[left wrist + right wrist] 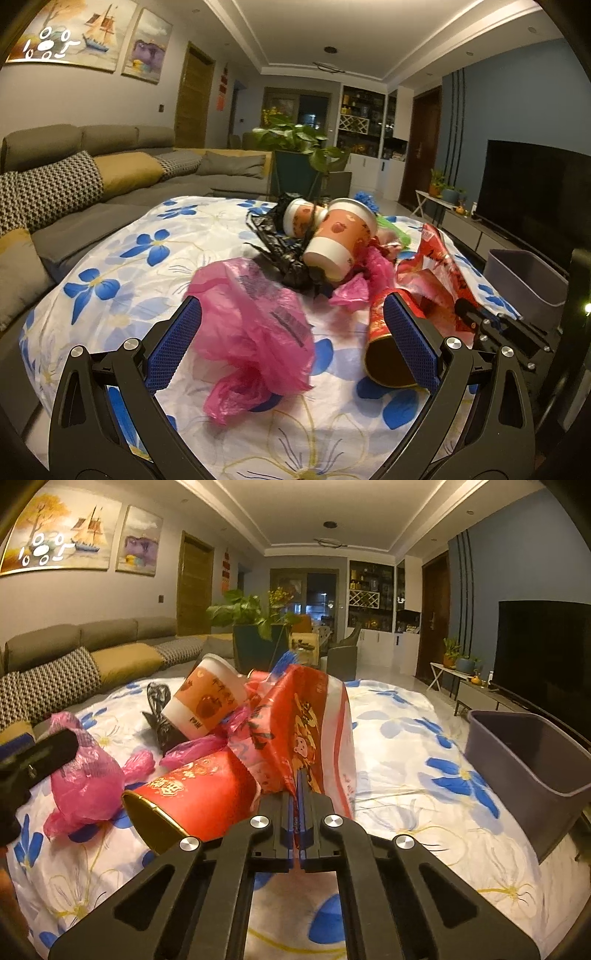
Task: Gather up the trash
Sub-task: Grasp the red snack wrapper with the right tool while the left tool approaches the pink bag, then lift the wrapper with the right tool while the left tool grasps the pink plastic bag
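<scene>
A table under a white cloth [122, 280] with blue flowers fills both views. A grey bin [532, 760] sits at its right edge, well apart from the trash pile and empty as far as its inside shows.

The pile lies mid-table. A red wrapper [299, 720] stands up from it, its near edge pinched between the closed fingers of the right gripper [297, 805]. Just left of that gripper a red cup [199, 797] lies on its side, its gold mouth toward the camera. A pink bag [255, 325] lies crumpled on the cloth between the spread fingers of the left gripper [291, 343], which touches nothing; its right finger stands just in front of the red cup.

Behind, two orange-and-white cups [340, 236] lie tipped on a black bag [284, 254], with smaller pink scraps [354, 291] between them and the red cup. A bit of green [395, 229] and blue trash [365, 201] shows at the far side.
</scene>
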Demonstrator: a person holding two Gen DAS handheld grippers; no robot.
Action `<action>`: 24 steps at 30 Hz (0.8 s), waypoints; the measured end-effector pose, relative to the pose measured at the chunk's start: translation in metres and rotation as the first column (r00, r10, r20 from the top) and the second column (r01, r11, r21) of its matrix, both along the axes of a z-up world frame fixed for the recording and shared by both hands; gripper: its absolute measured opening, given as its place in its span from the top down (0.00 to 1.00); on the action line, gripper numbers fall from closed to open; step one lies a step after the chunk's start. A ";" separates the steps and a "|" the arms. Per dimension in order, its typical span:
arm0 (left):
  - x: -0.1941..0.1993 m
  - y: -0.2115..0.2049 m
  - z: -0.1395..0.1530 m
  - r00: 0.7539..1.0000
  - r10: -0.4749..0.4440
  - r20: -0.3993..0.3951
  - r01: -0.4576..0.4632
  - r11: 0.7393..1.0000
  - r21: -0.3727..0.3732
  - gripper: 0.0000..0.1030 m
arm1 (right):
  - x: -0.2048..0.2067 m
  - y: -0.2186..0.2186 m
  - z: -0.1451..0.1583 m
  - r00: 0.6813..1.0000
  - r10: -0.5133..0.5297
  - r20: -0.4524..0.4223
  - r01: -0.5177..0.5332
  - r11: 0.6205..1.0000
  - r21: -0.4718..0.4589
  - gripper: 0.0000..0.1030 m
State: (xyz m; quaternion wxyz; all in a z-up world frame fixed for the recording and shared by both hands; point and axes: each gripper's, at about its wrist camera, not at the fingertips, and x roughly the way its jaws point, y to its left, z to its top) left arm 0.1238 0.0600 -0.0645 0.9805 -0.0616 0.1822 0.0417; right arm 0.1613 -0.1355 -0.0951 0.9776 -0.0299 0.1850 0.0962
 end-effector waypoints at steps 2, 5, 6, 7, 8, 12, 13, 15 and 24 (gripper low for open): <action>0.000 -0.006 0.000 1.000 -0.022 0.003 0.022 1.000 0.007 0.06 | -0.005 -0.005 0.004 1.000 -0.010 0.018 0.010 1.000 0.008 0.97; 0.000 -0.014 -0.002 0.998 -0.065 0.001 0.065 0.998 0.004 0.06 | -0.014 -0.016 0.009 0.999 -0.030 0.046 0.029 0.999 0.016 0.97; 0.001 -0.016 -0.003 0.997 -0.079 -0.001 0.079 0.997 0.004 0.07 | -0.018 -0.020 0.011 0.998 -0.034 0.053 0.033 0.999 0.021 0.97; 0.002 -0.019 -0.005 0.996 -0.094 -0.006 0.094 0.996 0.007 0.09 | -0.019 -0.023 0.013 0.998 -0.037 0.055 0.036 0.999 0.025 0.97; 0.003 -0.023 -0.007 0.994 -0.111 -0.012 0.111 0.994 0.017 0.09 | -0.022 -0.028 0.014 0.997 -0.042 0.057 0.040 0.999 0.033 0.97; 0.008 -0.037 -0.015 0.984 -0.175 -0.046 0.176 0.984 0.038 0.24 | -0.029 -0.040 0.019 0.997 -0.056 0.059 0.053 0.997 0.059 0.97; 0.010 -0.040 -0.018 0.981 -0.185 -0.060 0.188 0.981 0.043 0.28 | -0.030 -0.041 0.020 0.997 -0.058 0.058 0.054 0.997 0.062 0.98; 0.012 -0.044 -0.024 0.977 -0.197 -0.084 0.202 0.978 0.059 0.33 | -0.033 -0.044 0.021 0.996 -0.063 0.061 0.059 0.996 0.067 0.98; 0.029 -0.047 -0.036 0.963 -0.227 -0.142 0.236 0.970 0.050 0.52 | -0.038 -0.049 0.021 0.995 -0.076 0.060 0.071 0.995 0.076 0.98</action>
